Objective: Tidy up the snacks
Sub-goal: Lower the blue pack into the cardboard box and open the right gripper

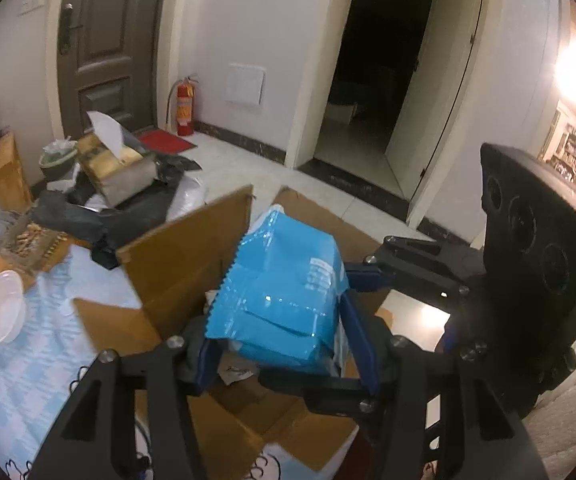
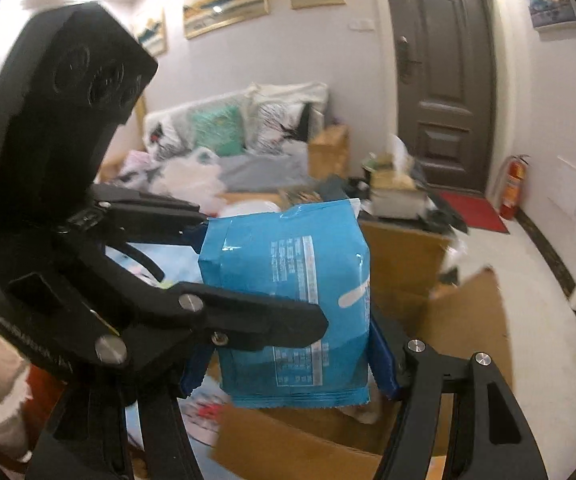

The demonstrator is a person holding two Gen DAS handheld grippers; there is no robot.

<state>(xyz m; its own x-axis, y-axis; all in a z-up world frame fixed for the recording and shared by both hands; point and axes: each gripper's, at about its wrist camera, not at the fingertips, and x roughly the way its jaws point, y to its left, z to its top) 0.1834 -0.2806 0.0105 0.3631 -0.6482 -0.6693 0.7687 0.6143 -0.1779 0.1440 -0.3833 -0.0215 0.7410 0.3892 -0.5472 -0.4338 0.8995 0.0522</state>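
A blue snack bag (image 1: 280, 296) hangs over an open cardboard box (image 1: 192, 264). My left gripper (image 1: 284, 344) is shut on the bag's lower part, blue pads pressing both sides. My right gripper (image 1: 368, 272) reaches in from the right and touches the bag's right side. In the right wrist view the same blue bag (image 2: 292, 304) fills the centre, with my right gripper (image 2: 288, 372) shut on it and my left gripper (image 2: 208, 272) clamped across it from the left. The box (image 2: 428, 264) lies behind and below the bag.
The box stands on a table with a light blue checked cloth (image 1: 28, 360). A clear plastic lid (image 1: 0, 308), a tissue box (image 1: 112, 160) and black bags lie at the left. A fire extinguisher (image 1: 184, 108) stands by the brown door. A sofa (image 2: 228, 132) piled with cushions stands behind.
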